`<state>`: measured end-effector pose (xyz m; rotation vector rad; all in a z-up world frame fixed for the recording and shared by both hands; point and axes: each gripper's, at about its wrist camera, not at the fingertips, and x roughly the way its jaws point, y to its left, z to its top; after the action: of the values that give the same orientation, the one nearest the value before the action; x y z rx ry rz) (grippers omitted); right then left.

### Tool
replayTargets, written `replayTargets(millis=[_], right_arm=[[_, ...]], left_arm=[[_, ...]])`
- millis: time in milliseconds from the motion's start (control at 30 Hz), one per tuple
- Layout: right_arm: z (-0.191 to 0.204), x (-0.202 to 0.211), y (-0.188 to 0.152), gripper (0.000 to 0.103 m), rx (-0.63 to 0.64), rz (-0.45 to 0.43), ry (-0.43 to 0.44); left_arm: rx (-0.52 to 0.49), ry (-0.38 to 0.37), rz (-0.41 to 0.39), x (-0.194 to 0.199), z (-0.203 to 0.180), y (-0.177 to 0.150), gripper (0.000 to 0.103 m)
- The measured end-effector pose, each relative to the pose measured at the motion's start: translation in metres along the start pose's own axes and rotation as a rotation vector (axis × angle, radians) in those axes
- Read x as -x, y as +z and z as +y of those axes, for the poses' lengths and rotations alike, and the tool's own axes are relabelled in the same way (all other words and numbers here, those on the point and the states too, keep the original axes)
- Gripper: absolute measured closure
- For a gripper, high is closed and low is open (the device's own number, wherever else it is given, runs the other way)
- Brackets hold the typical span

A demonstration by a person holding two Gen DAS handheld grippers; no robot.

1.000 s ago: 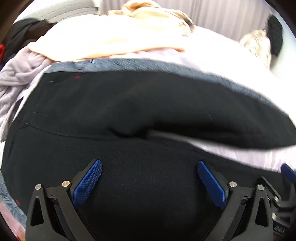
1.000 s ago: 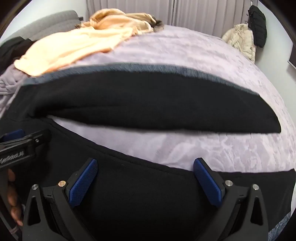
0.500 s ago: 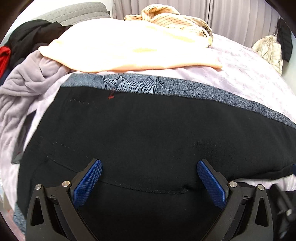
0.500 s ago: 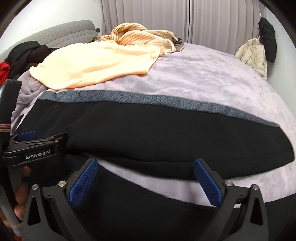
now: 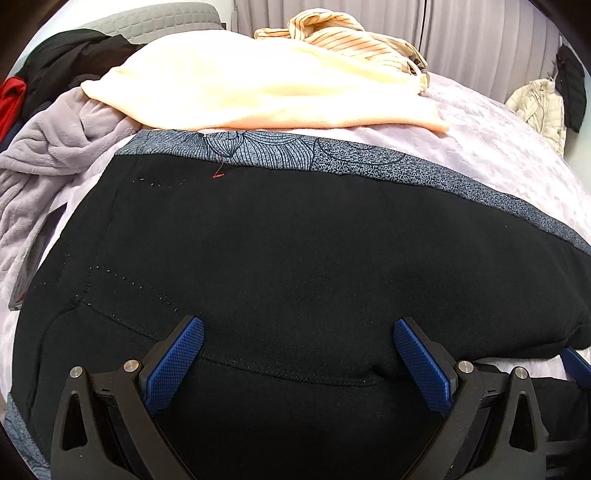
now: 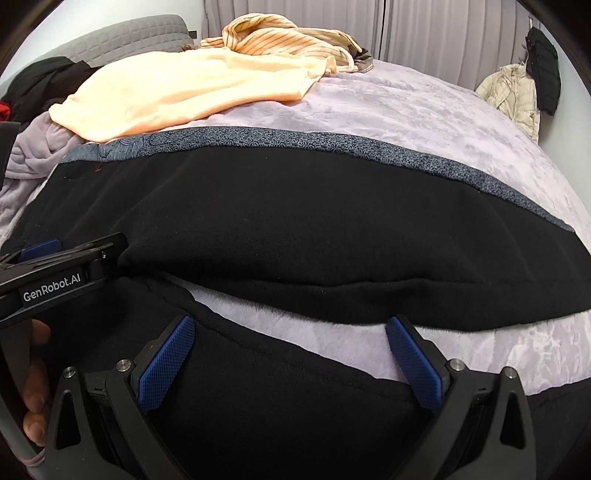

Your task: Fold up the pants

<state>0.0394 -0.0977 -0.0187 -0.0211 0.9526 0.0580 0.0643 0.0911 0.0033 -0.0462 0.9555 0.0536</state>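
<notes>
Black pants [image 5: 295, 258] with a grey patterned side stripe [image 5: 369, 162] lie across the lilac bed. In the left wrist view my left gripper [image 5: 297, 354] is open and empty over the waist and crotch seam. In the right wrist view the pants [image 6: 314, 221] show two legs with a gap of bedspread between them. My right gripper [image 6: 290, 354] is open and empty over the near leg. The left gripper [image 6: 55, 266] shows at the left of that view, held by a hand.
A peach towel [image 5: 258, 85] and a striped garment [image 5: 340, 33] lie beyond the pants. A grey fleece [image 5: 48, 147] and dark clothes [image 5: 55, 70] are piled at the left. A cream jacket [image 6: 513, 92] hangs at the far right. Curtains stand behind the bed [image 6: 424, 110].
Both grippers have drawn back and risen, so more of the pants and bed shows. The far leg now lies closer to the near leg. Both stay open.
</notes>
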Motion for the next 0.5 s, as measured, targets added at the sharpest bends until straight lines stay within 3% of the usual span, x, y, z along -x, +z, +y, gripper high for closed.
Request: replayTargets(millis=[233, 367, 500], right_arm=[[-0.005, -0.003, 0.004, 0.0, -0.024, 0.029, 0.035], [0.0, 0.001, 0.006, 0.0, -0.007, 0.017, 0.005], [0.018, 0.039, 0.008, 0.0, 0.047, -0.172, -0.039]], left_arm=[[0.009, -0.001, -0.011, 0.003, 0.001, -0.006, 0.0], [0.025, -0.007, -0.034, 0.006, 0.0, -0.009, 0.0], [0.052, -0.013, -0.056, 0.011, 0.005, -0.012, 0.0]])
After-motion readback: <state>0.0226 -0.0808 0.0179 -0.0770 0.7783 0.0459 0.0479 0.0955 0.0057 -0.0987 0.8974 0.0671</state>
